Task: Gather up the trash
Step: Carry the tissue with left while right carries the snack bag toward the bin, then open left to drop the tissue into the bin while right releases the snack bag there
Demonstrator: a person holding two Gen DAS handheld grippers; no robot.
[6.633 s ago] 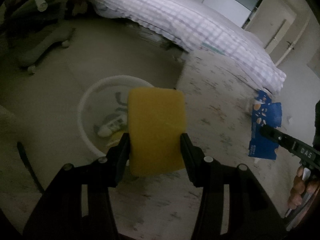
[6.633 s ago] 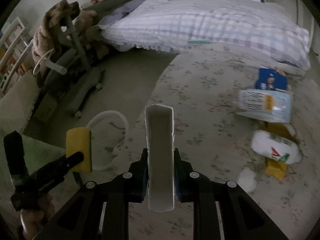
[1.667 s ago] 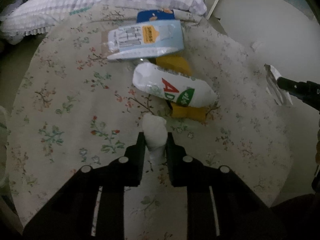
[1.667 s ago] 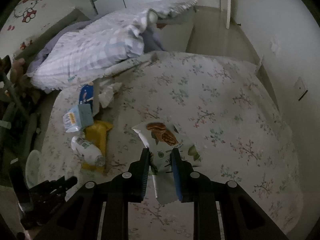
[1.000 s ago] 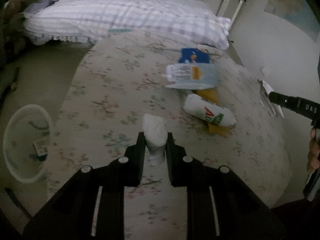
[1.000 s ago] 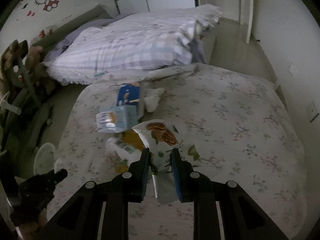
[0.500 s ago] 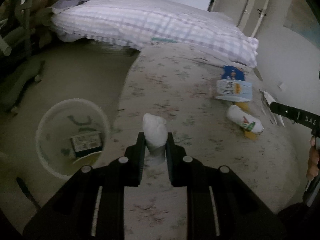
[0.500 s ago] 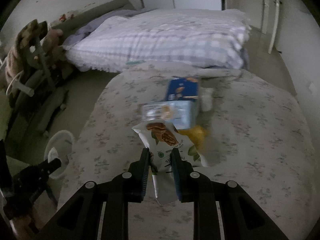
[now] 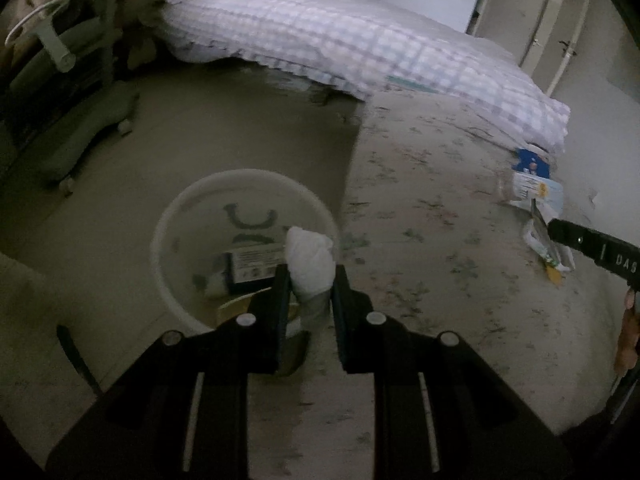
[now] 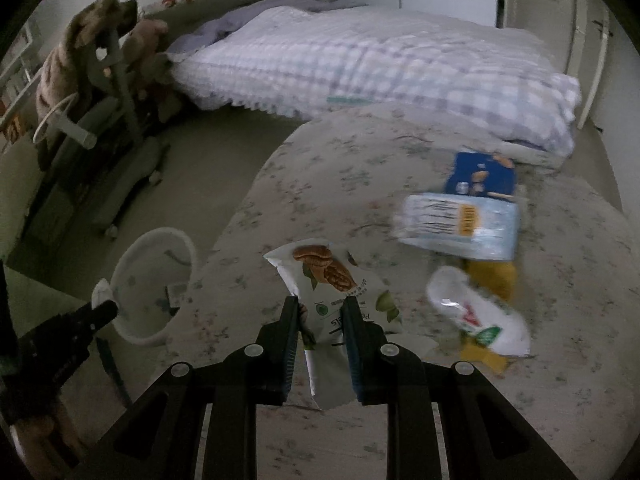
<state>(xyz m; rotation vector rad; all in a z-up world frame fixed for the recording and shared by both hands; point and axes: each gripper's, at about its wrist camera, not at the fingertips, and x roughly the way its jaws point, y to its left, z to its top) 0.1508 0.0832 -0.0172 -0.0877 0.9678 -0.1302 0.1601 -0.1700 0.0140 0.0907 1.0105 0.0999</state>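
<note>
My left gripper [image 9: 308,280] is shut on a crumpled white tissue [image 9: 310,258] and hangs over the right rim of the round white bin [image 9: 168,272] on the floor. Inside the bin lie a dark box [image 9: 250,266] and other scraps. My right gripper [image 10: 320,312] is shut on a white nut snack packet [image 10: 332,280], held above the floral rug [image 10: 360,168]. The same bin [image 10: 136,248] shows to its lower left, with the left gripper [image 10: 100,306] and tissue at its near rim.
On the rug lie a blue box [image 10: 480,174], a pale blue pack [image 10: 460,226], a white wrapper [image 10: 476,312] and a yellow pack [image 10: 490,276]. A bed with a checked quilt [image 9: 360,44] is behind. A grey wheeled chair base [image 9: 80,136] stands left.
Both grippers swung left toward the bin with their loads. The bin moved from the left edge of the left wrist view to right under the tissue.
</note>
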